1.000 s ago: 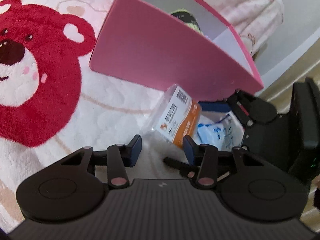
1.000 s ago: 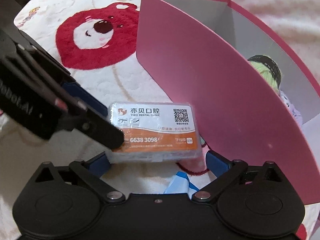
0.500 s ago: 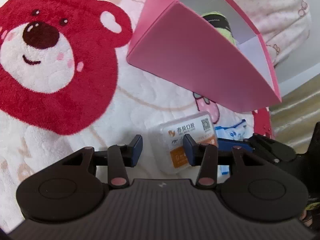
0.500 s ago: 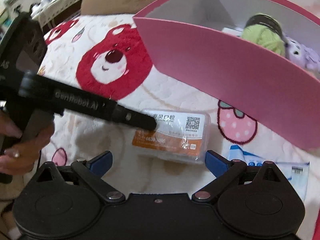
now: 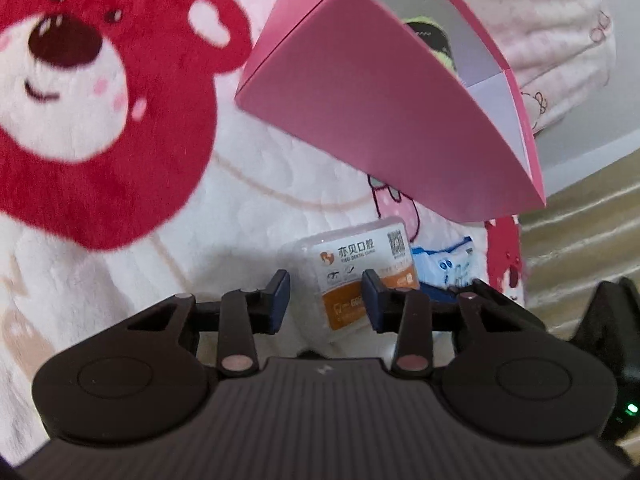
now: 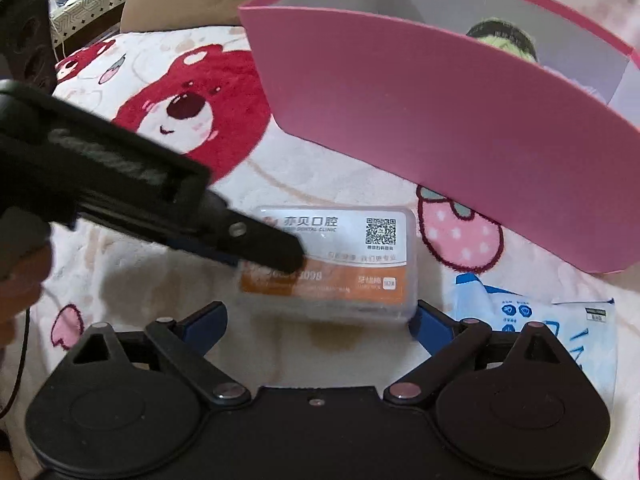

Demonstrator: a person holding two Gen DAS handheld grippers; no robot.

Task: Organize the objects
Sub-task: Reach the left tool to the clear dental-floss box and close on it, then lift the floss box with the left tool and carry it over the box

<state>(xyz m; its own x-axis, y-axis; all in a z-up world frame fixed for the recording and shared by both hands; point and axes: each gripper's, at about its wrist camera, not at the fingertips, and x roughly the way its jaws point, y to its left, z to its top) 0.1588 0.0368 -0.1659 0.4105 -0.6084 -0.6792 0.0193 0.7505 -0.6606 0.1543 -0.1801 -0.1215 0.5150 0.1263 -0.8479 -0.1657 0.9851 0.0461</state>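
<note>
The left tongs stand partly open, their blue pads on either side of the near end of a clear plastic floss-pick box with an orange-and-white label; whether the pads press it or only flank it cannot be told. The right tongs are spread wide and hold nothing, with the same box lying just beyond their tips on the blanket. In the right wrist view one finger of the left tongs crosses the box's left end. Just right of the box lies a blue-and-white packet. Beyond them stands an open pink box with a green-and-black item inside. A red bear is printed on the blanket.
</note>
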